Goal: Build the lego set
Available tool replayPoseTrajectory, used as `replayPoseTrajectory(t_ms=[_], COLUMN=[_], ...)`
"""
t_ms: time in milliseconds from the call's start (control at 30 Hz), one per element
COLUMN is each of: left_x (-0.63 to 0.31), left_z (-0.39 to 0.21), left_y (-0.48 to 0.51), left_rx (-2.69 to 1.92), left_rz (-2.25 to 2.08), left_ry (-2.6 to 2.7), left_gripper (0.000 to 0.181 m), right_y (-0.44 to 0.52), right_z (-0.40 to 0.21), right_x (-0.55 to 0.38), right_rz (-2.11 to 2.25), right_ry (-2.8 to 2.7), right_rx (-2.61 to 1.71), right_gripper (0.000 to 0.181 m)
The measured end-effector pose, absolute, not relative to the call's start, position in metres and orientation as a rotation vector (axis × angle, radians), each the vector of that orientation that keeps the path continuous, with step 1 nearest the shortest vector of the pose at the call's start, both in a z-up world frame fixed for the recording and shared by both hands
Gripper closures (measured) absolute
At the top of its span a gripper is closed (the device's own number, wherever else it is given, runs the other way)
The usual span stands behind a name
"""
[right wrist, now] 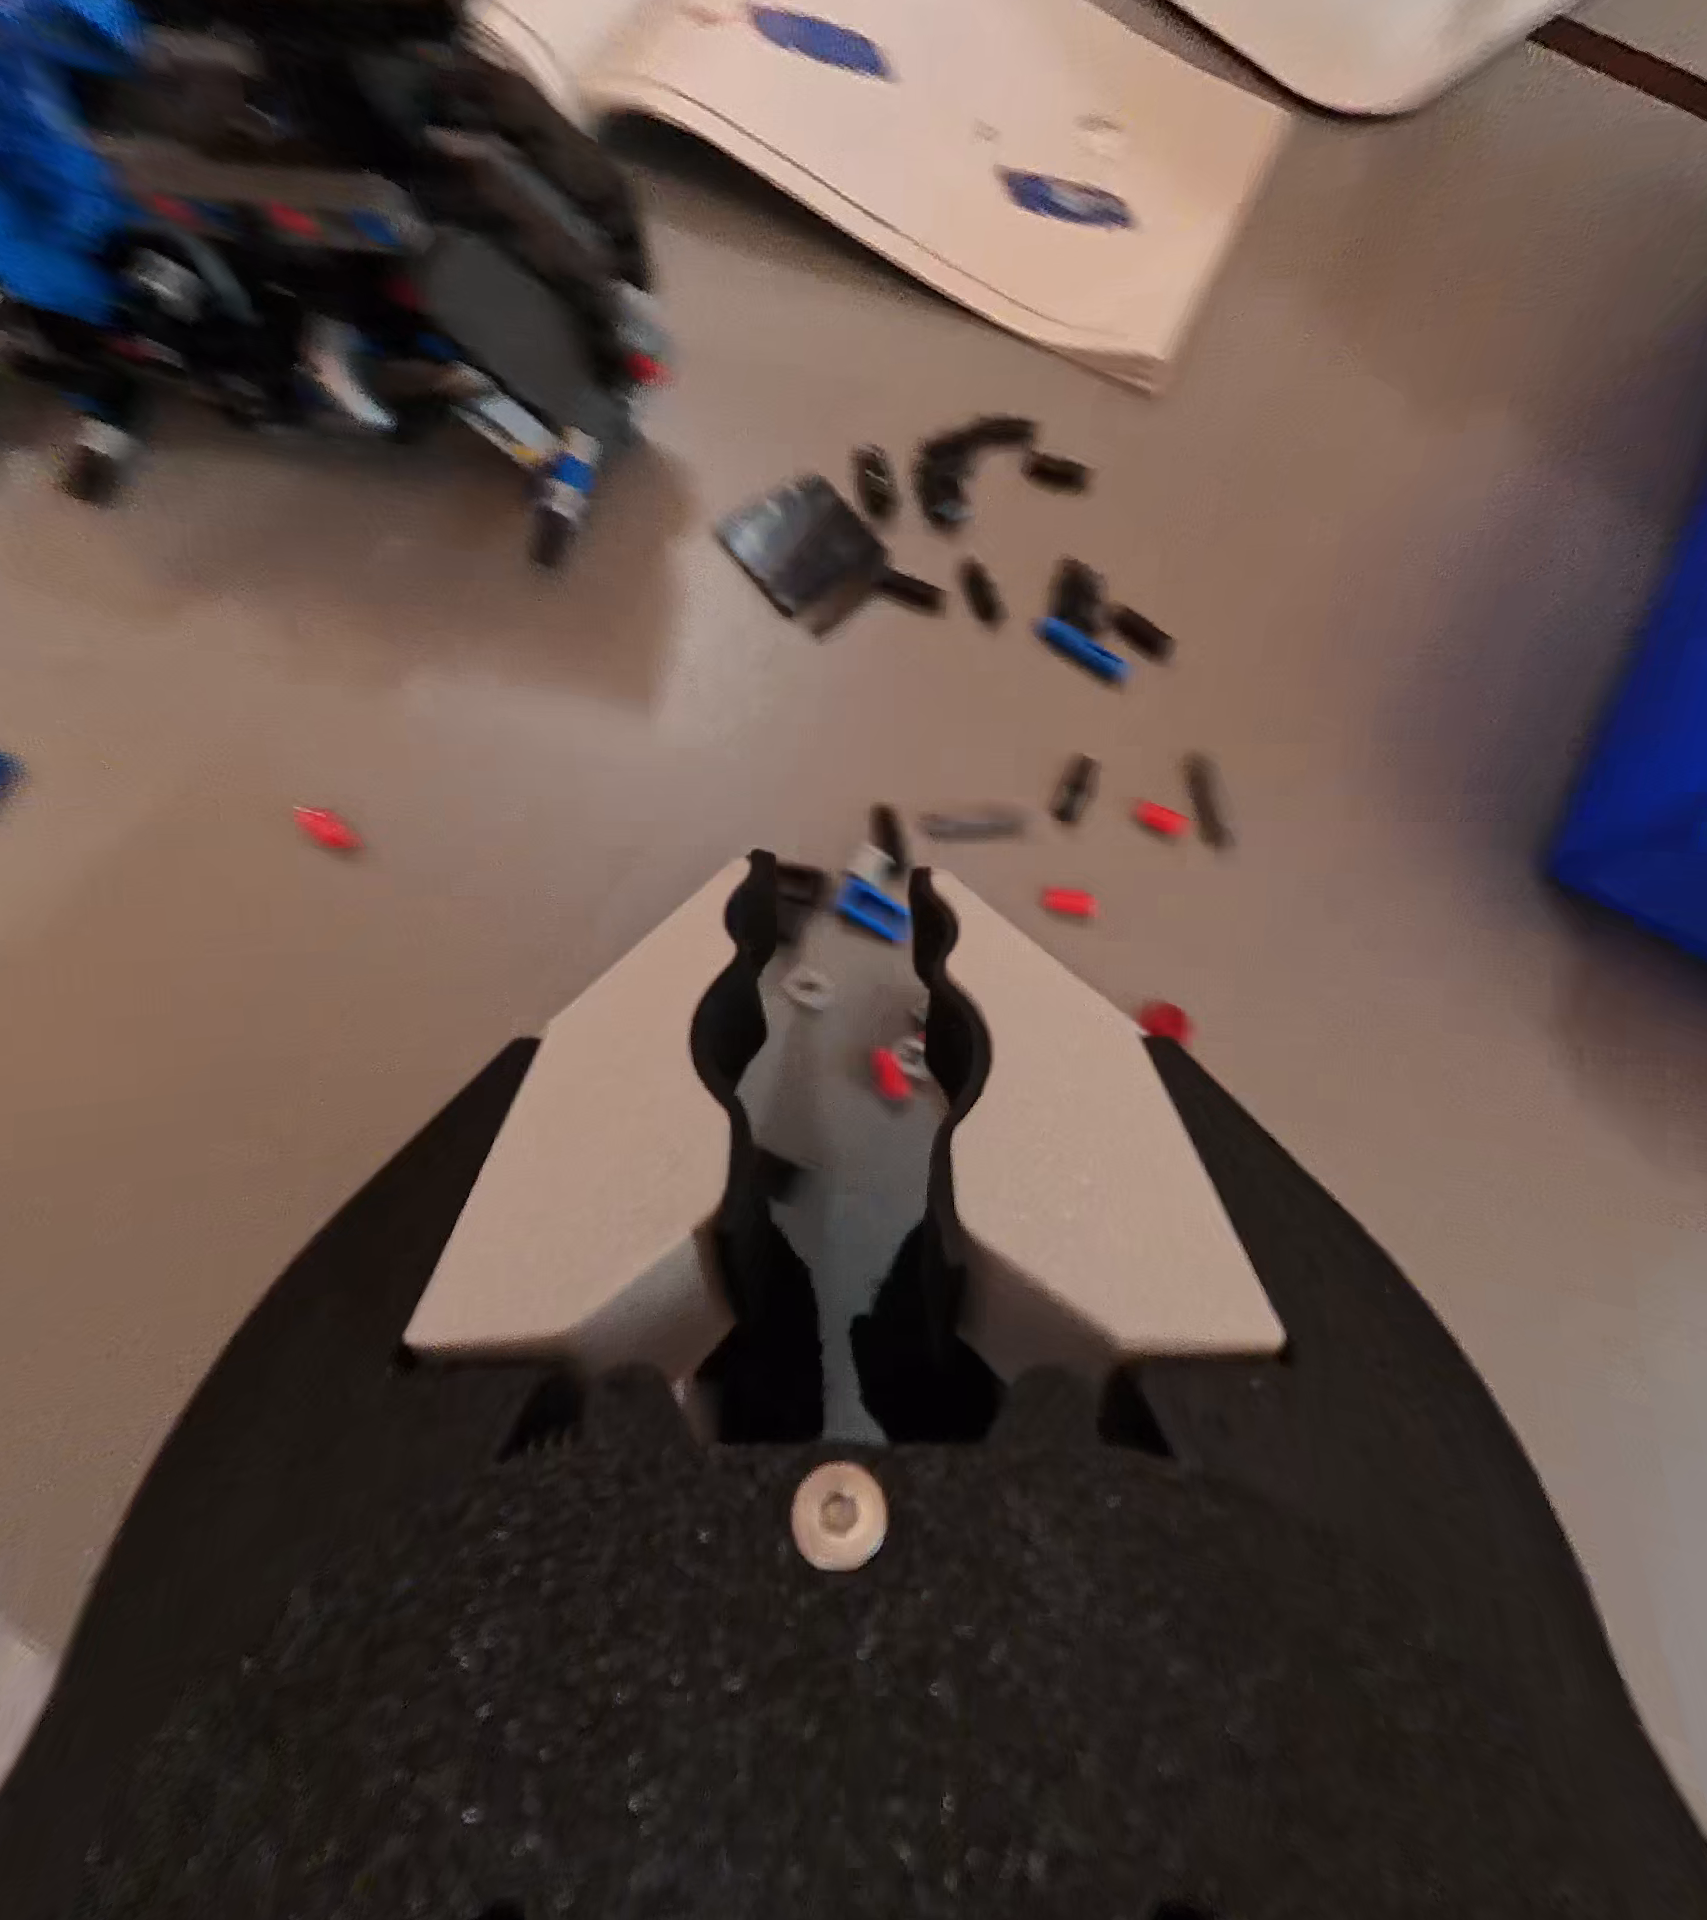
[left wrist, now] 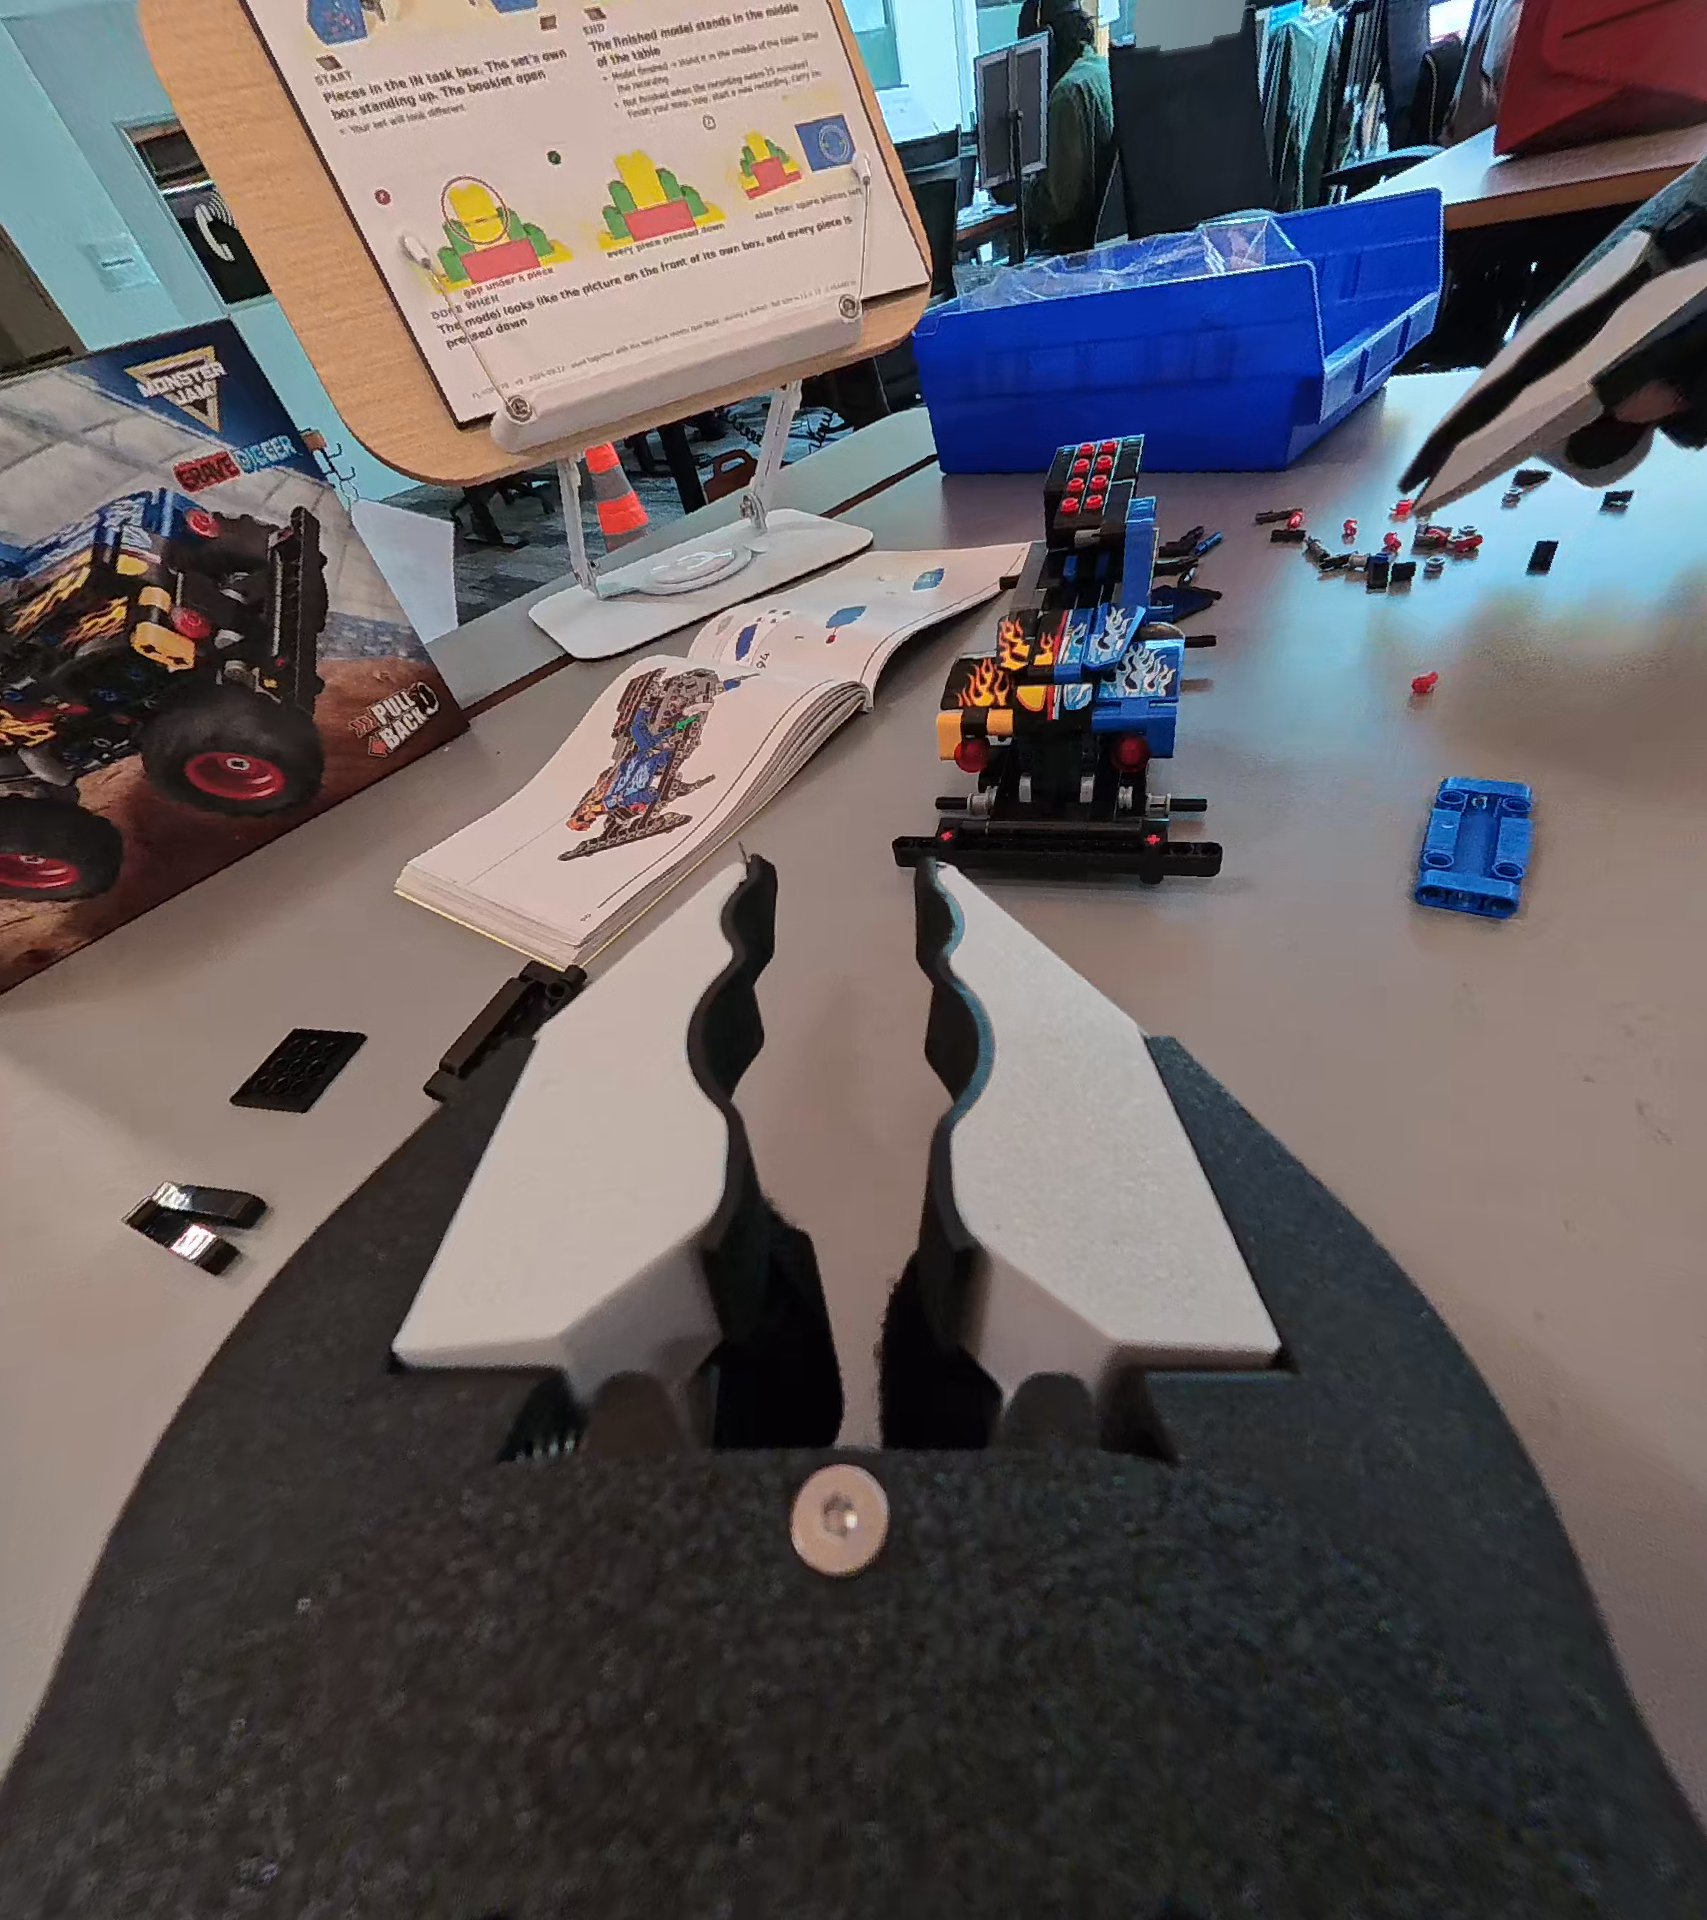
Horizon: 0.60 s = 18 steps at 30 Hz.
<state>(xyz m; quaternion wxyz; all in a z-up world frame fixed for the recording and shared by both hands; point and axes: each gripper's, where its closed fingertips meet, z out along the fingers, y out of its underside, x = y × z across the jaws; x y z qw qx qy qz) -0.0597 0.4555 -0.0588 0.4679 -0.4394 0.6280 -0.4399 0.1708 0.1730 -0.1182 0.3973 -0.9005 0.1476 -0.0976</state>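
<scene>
Table [left wrist: 1451,1195]: everything is laid out on its grey top.
Truck model [left wrist: 1072,665]: taken as the landmark — body and chassis are assembled mid-table, but no wheels are seen on the axles, so the build is judged partly done.
Box [left wrist: 101,644]: stood up well left of the model.
Blue bin [left wrist: 1181,353]: set behind the model, a clear bag inside.
Instruction booklet [left wrist: 683,748]: left open just left of the model.
Left gripper [left wrist: 844,883]: held in front of the model, jaws apart, nothing between them.
Right gripper [right wrist: 833,883]: lowered over the loose pieces right of the model, jaws apart; no grip is seen — the view is blurred.
Blue panel [left wrist: 1474,847]: left unfitted, right of the model.
Small pins [left wrist: 1389,545]: scattered red and black ones, still unplaced; crowding is judged to hinder picking one.
</scene>
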Motion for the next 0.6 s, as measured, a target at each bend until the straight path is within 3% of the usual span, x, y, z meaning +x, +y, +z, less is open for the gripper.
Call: replayPoseTrajectory(t_ms=[333,400,600], left_x=[-0.059,-0.059,-0.059], left_z=[-0.061,-0.06,-0.061], left_y=[0.455,0.455,0.455], left_rx=[-1.084,-1.087,-1.086], left_rz=[-1.08,-1.084,-1.083], left_ry=[1.552,1.551,1.552], left_gripper=[0.156,0.156,0.156], right_y=[0.158,0.16,0.165], right_z=[-0.145,-0.145,-0.129], right_x=[0.194,0.193,0.185], right_rz=[-0.241,-0.231,-0.243], right_ry=[0.361,0.352,0.324], right_rx=[-2.353,-2.34,-2.289], right_gripper=[0.164,0.172,0.173])
